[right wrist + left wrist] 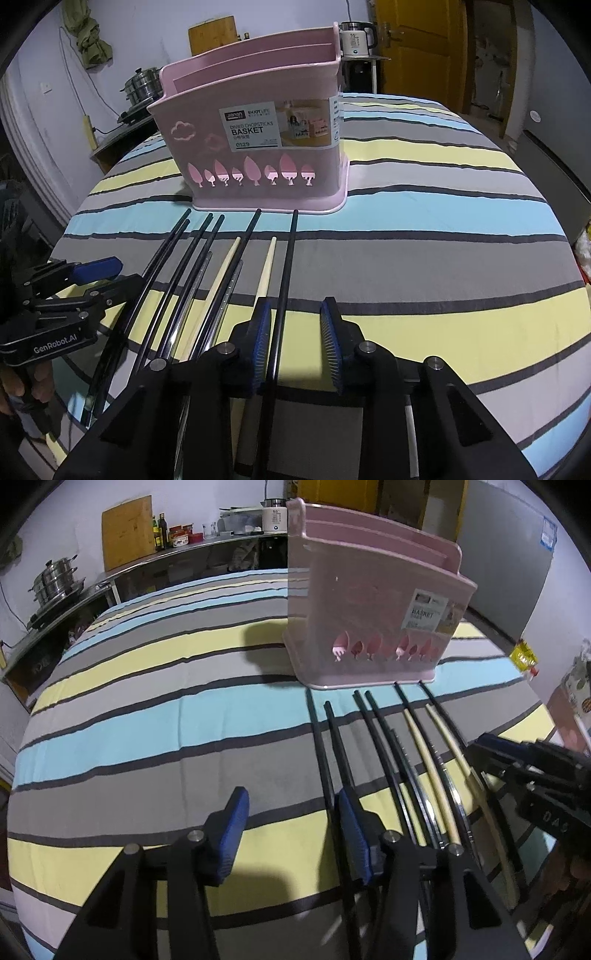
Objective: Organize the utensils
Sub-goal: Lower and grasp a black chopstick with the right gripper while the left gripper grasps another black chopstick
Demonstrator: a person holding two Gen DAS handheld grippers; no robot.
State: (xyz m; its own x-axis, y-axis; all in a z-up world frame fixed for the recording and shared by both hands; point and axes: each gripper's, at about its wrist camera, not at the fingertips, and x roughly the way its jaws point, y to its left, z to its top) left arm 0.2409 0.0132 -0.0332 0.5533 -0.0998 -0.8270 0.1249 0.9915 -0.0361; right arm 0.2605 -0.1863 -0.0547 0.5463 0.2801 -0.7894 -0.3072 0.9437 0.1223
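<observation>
Both grippers down over the chopsticks

Your left gripper (pixel 291 834) sits spread beside the leftmost black chopsticks (pixel 321 746), pinching nothing; your right gripper (pixel 295 343) straddles the rightmost black chopstick (pixel 286 273), pads not pressing. Pink basket (pixel 258 147) stands just beyond on the striped counter (pixel 443 258).

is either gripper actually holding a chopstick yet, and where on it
Neither. The right hand-held gripper straddles the rightmost black chopstick near its thick end, jaws still apart. The left hand-held gripper stands open beside the leftmost chopstick.
</observation>
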